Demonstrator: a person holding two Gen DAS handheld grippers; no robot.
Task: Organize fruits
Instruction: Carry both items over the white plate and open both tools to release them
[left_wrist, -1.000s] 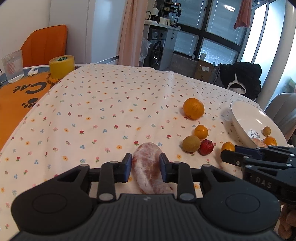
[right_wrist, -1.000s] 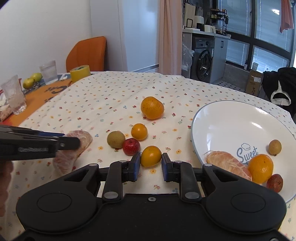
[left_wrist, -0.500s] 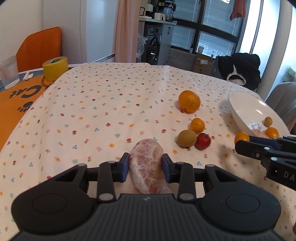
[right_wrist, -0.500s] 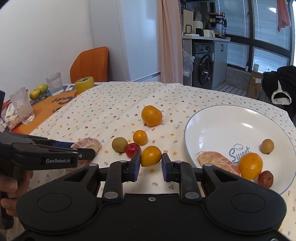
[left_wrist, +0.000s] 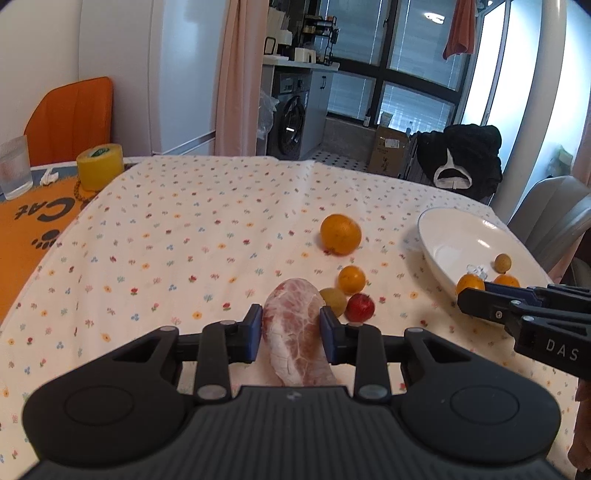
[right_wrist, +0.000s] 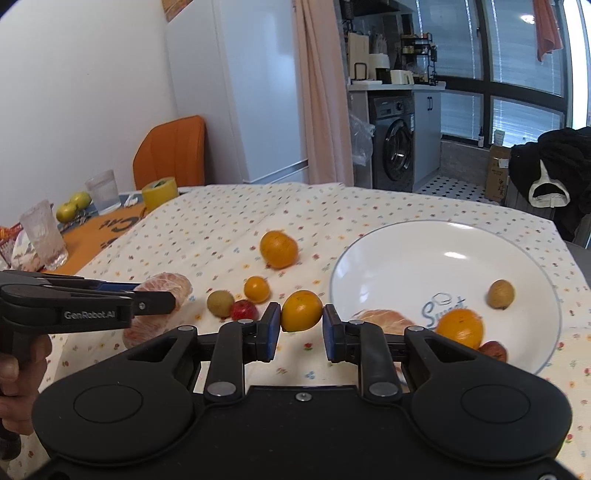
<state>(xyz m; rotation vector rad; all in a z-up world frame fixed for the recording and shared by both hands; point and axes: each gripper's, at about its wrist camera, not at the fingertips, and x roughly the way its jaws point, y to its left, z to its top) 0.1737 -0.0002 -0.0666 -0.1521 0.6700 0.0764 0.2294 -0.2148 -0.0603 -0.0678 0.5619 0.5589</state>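
Note:
My left gripper (left_wrist: 291, 326) is shut on a peeled pink citrus segment (left_wrist: 295, 354), held above the flowered tablecloth (left_wrist: 184, 229). My right gripper (right_wrist: 301, 322) is shut on a small orange (right_wrist: 301, 309), held just left of the white plate (right_wrist: 443, 243). The plate holds another peeled segment (right_wrist: 384, 320), an orange (right_wrist: 460, 328), a brown fruit (right_wrist: 500, 293) and a red fruit (right_wrist: 493, 350). On the cloth lie a large orange (right_wrist: 279, 249), a small orange (right_wrist: 256, 288), a brown fruit (right_wrist: 220, 303) and a red fruit (right_wrist: 243, 310).
A yellow tape roll (left_wrist: 99, 166) and a glass (left_wrist: 14, 166) stand on the orange mat (left_wrist: 33, 221) at the far left. More glasses (right_wrist: 44, 236) and green fruit (right_wrist: 74, 206) sit there too. An orange chair (left_wrist: 74, 118) is behind the table.
Both grippers have risen from the cloth with their fruits held. The right one has carried its small orange up beside the plate's edge.

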